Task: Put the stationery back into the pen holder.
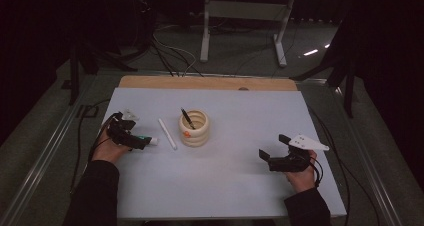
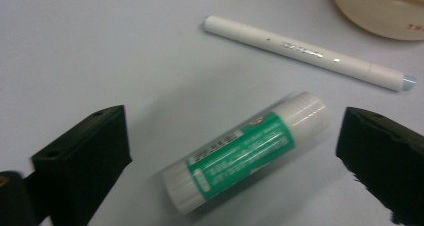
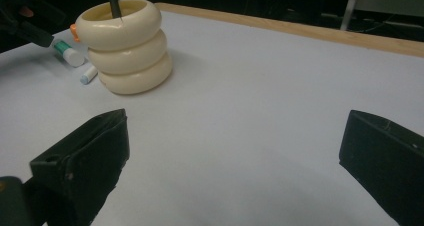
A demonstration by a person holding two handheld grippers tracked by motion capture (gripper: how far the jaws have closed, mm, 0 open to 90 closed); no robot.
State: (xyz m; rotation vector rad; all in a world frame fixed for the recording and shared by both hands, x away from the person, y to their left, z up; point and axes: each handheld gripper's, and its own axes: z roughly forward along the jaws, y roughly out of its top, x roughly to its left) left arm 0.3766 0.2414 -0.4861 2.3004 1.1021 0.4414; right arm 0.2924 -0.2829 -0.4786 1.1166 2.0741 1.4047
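Left tool (image 2: 232,156) is seen spread wide, the glue stick (image 2: 247,151) lying tilted on the counter (image 2: 100,46) between its jaws, lower centre of the left gripper view, neither jaw touching it. A white pen (image 2: 305,52) lies just beyond, upper centre. Right tool (image 3: 232,156) is spread over bare counter; cream ringed holder (image 3: 130,46) at upper left.

1. Setting: a dim lab or recording studio.
2. Evidence: black curtains (image 1: 40,31) all round, loose cables (image 1: 170,56) on the floor.
3. Evidence: a white-topped table (image 1: 240,186) and a bare metal stand (image 1: 245,16) behind.
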